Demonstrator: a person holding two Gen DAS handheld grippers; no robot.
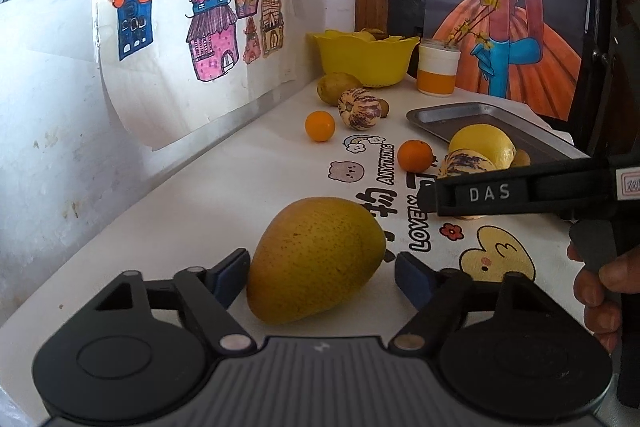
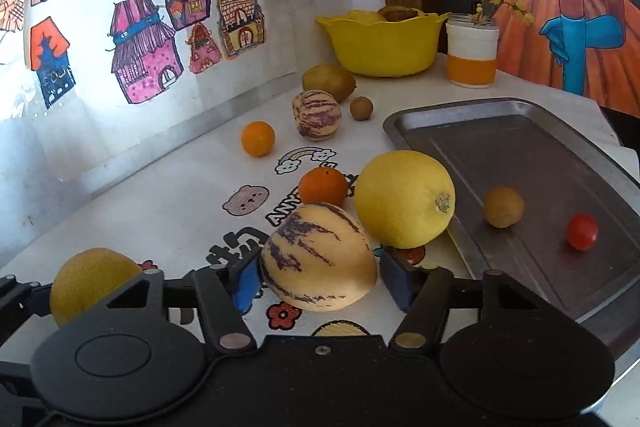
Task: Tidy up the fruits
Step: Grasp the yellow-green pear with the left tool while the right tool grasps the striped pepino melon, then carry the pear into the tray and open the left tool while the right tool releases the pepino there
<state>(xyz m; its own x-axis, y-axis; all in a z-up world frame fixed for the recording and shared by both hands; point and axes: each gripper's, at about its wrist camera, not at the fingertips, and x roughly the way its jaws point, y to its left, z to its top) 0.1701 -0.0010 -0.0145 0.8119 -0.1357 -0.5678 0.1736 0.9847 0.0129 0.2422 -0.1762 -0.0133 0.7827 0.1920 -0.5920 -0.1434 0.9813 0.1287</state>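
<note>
A yellow-green mango (image 1: pixel 316 259) lies on the white printed tabletop between the blue pads of my left gripper (image 1: pixel 320 271). The left pad is at its skin and a small gap shows at the right pad, so the gripper is open. My right gripper (image 2: pixel 320 279) straddles a cream fruit with purple stripes (image 2: pixel 320 259). Its left pad is against the fruit and its right pad stands just off it, so this gripper is open too. A big yellow round fruit (image 2: pixel 404 199) and an orange (image 2: pixel 323 187) sit right behind the striped fruit.
A grey metal tray (image 2: pixel 540 131) on the right holds a small brown fruit (image 2: pixel 503 207) and a cherry tomato (image 2: pixel 583 231). Further back are a small orange (image 2: pixel 258 138), another striped fruit (image 2: pixel 317 115), a yellow bowl (image 2: pixel 384 43) and an orange-white cup (image 2: pixel 472 55). The wall runs along the left.
</note>
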